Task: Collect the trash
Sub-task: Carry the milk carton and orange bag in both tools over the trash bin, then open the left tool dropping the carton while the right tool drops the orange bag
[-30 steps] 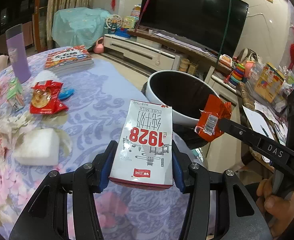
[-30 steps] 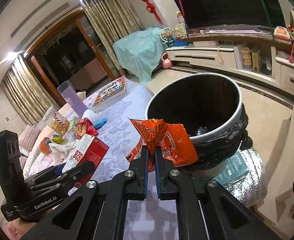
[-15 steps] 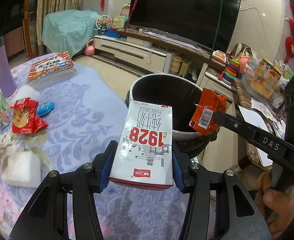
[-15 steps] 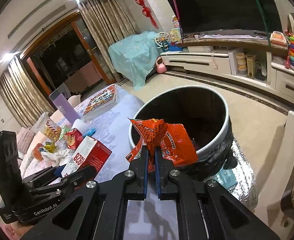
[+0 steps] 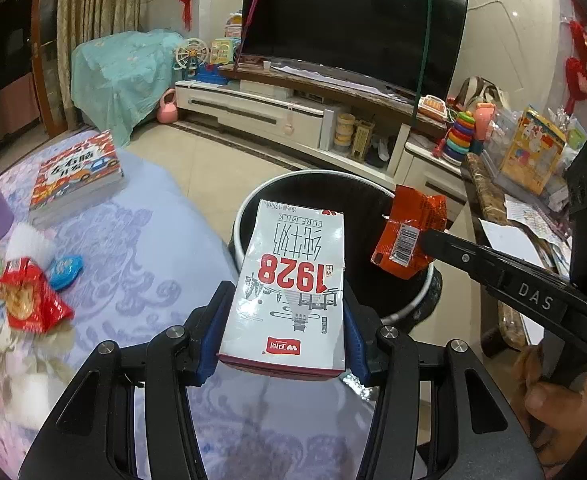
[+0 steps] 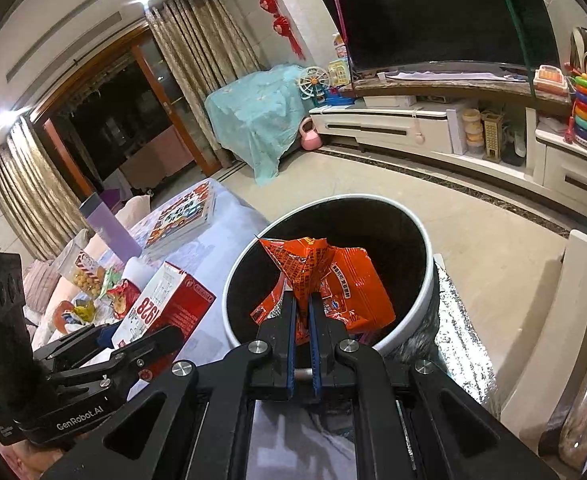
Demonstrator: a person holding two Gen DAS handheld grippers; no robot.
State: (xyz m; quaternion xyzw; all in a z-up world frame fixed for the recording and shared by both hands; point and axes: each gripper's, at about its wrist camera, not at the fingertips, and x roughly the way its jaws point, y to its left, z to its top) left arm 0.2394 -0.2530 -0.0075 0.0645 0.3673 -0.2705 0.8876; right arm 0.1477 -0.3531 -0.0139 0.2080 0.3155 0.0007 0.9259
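Can't see what's at the bottom of the black-lined trash bin, it's too dark. Left gripper clamps a 1928 milk carton just short of the rim; right gripper pinches an orange snack wrapper over the opening.

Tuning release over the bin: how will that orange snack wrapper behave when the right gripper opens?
The orange snack wrapper looks crumpled and thin: probably floppy and light. Likely flutters, not drops straight. Right gripper holds it over the trash bin, so it should land inside.
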